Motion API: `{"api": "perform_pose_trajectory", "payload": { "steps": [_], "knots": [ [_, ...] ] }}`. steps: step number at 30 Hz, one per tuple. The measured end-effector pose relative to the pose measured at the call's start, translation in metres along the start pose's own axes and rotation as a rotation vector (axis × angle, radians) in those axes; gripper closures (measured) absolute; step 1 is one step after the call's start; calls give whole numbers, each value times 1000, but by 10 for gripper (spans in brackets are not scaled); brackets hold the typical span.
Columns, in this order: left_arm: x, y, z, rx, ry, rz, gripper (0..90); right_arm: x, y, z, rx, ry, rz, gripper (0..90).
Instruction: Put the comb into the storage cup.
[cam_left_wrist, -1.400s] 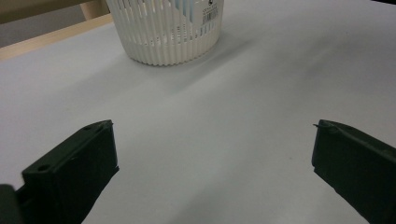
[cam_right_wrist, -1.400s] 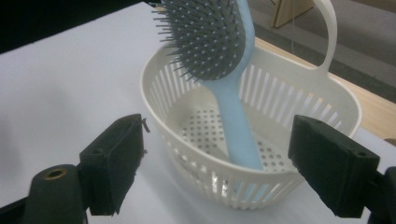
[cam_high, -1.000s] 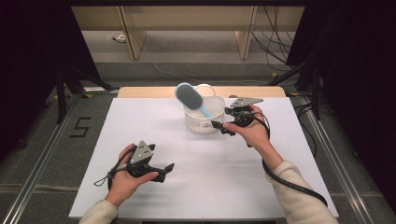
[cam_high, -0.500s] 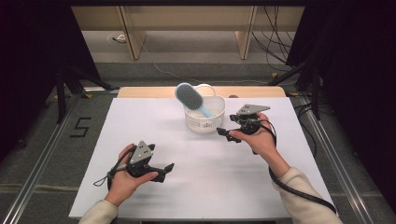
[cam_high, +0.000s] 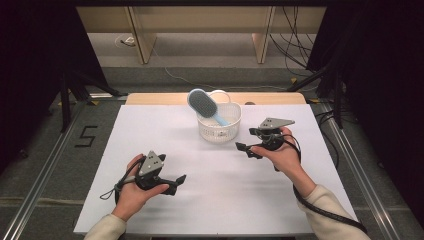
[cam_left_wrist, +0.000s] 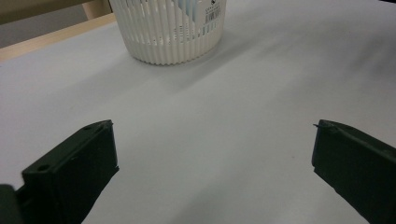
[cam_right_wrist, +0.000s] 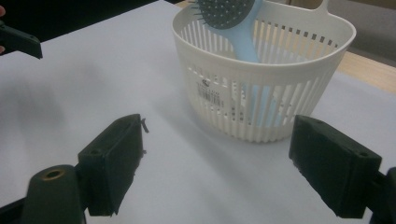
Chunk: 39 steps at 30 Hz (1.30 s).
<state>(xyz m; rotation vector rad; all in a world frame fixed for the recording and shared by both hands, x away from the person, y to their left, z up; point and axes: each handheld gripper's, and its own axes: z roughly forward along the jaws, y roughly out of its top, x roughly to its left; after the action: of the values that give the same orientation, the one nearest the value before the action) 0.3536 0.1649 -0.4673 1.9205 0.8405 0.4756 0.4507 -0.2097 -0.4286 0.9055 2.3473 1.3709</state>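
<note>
On the table (cam_high: 210, 195), left to right:
Left gripper (cam_high: 176, 182): held low over the white sheet near the front edge, well apart from the basket; jaws seen spread wide in the left gripper view, nothing between them; jaw bases cut off by the lower frame edge.
Left hand (cam_high: 134, 189): wrapped around the gripper body from below, forearm entering from the bottom edge, sleeve partly cut off.
Basket (cam_high: 219, 124): white, slatted, round, standing upright at the far middle of the sheet; a printed label is seen on its wall in the right gripper view (cam_right_wrist: 261, 88), text too small to be read; its rim is cut off in the left gripper view (cam_left_wrist: 170, 30).
Hairbrush (cam_high: 204, 105): light blue handle down inside the basket, grey bristled oval head leaning out over the far-left rim; handle partly hidden behind the slats.
Right gripper (cam_high: 244, 149): held just beside the basket, to its near right, pointed leftwards; jaws seen wide apart and empty in the right gripper view.
Right hand (cam_high: 280, 152): closed around the gripper body, wrist bent, cable trailing along the forearm.
</note>
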Motion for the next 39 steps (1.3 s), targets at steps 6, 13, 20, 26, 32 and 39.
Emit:
{"api": "perform_pose_trajectory", "payload": {
  "steps": [6, 13, 20, 26, 32, 39],
  "knots": [
    [0, 0, 0, 0, 0, 0, 0, 0, -7, -7, -15, 2, 5, 187],
    [0, 0, 0, 1, 2, 0, 0, 0, -15, -17, -21, 1, 5, 187],
    [0, 0, 0, 2, 2, 1, 0, 1, -25, -27, -26, -9, 12, 189],
    [0, 0, 0, 3, 2, 2, 0, 3, -29, -33, -33, -10, 9, 186],
    [0, 0, 0, 3, 2, 2, 0, 4, -32, -39, -38, -11, 4, 185],
    [0, 0, 0, 3, 3, 1, 0, 4, -39, -45, -38, -12, 1, 185]
  ]
}}
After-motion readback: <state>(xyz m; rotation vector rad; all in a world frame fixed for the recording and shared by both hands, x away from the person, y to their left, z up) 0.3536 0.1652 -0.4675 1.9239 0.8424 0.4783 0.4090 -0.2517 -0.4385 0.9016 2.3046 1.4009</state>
